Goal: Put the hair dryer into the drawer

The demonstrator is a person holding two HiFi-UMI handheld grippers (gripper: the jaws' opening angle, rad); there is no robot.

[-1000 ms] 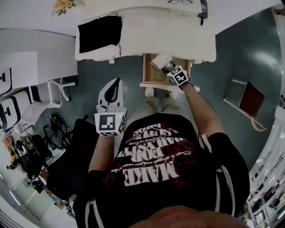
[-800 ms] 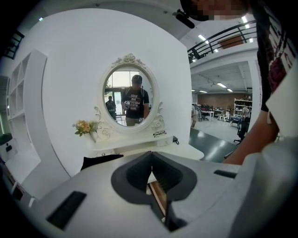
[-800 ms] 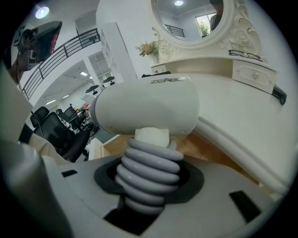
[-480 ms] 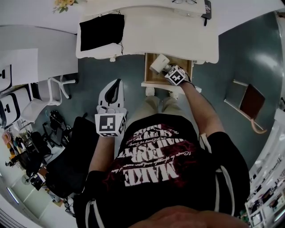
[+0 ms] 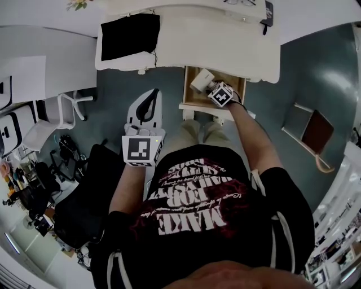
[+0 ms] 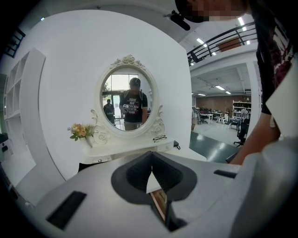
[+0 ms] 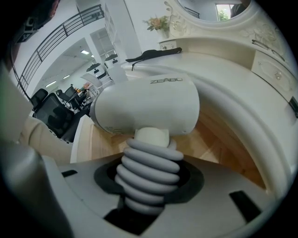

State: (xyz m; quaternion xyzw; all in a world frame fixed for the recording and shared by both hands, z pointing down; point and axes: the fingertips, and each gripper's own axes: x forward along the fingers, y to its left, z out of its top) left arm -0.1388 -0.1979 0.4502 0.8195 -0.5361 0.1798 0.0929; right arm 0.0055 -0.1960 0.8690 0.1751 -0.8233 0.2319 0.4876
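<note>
A white hair dryer (image 5: 201, 80) hangs over the open wooden drawer (image 5: 186, 90) of the dressing table, its body tilted into the drawer. My right gripper (image 5: 212, 88) is shut on its handle. In the right gripper view the dryer's body (image 7: 146, 107) fills the middle, and the handle, wrapped in grey cord coils (image 7: 148, 179), sits between the jaws of the right gripper (image 7: 149, 174) above the drawer's wood floor (image 7: 212, 142). My left gripper (image 5: 152, 97) hovers left of the drawer, over the floor, shut and holding nothing; the left gripper (image 6: 151, 160) faces the mirror.
The white dressing table (image 5: 214, 39) carries a black cloth (image 5: 127, 35), glasses (image 5: 240, 1) and a dark object (image 5: 267, 11). An oval mirror (image 6: 129, 100) and flowers (image 6: 80, 131) stand behind. A white chair (image 5: 67, 110), a black office chair (image 5: 84, 197) and a low stand (image 5: 313, 132) stand around.
The right gripper has tilted and sunk, taking the hair dryer lower into the drawer. The left gripper has shifted slightly toward the table.
</note>
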